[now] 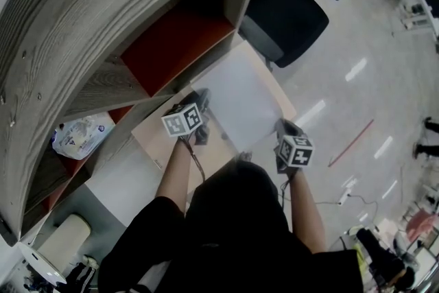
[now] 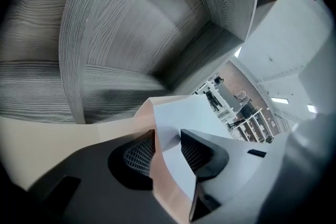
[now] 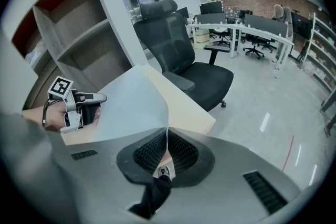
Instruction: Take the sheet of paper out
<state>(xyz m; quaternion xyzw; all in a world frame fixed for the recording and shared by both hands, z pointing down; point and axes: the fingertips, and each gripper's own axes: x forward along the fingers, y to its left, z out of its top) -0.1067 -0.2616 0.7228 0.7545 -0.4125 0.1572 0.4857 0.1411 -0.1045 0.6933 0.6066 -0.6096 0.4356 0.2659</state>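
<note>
The thin white sheet of paper (image 1: 240, 101) is already out in the open, clear of every compartment of the grey wood-grain shelf unit with red back panels (image 1: 103, 17), so I'd call the main job largely done. It hangs stretched between the two tools above the pale beige tabletop (image 1: 156, 132), bowing upward in the middle and not lying flat. The left gripper (image 2: 168, 147) has its jaws closed on the far corner, nearest the shelf. The paper is buckled between the pads, white on one face and a beige tint on the other, and I can't tell whether that tint is a second layer or only reflected colour. The right gripper (image 3: 167, 147) pinches the near edge, its jaws all but together with only the paper's thin edge running between them. The sheet rises from that pinch and sweeps across to the other tool. A black office chair (image 1: 288, 10) stands just past the table, well away from the action. What's probably left is bringing the sheet away or setting it down.
</note>
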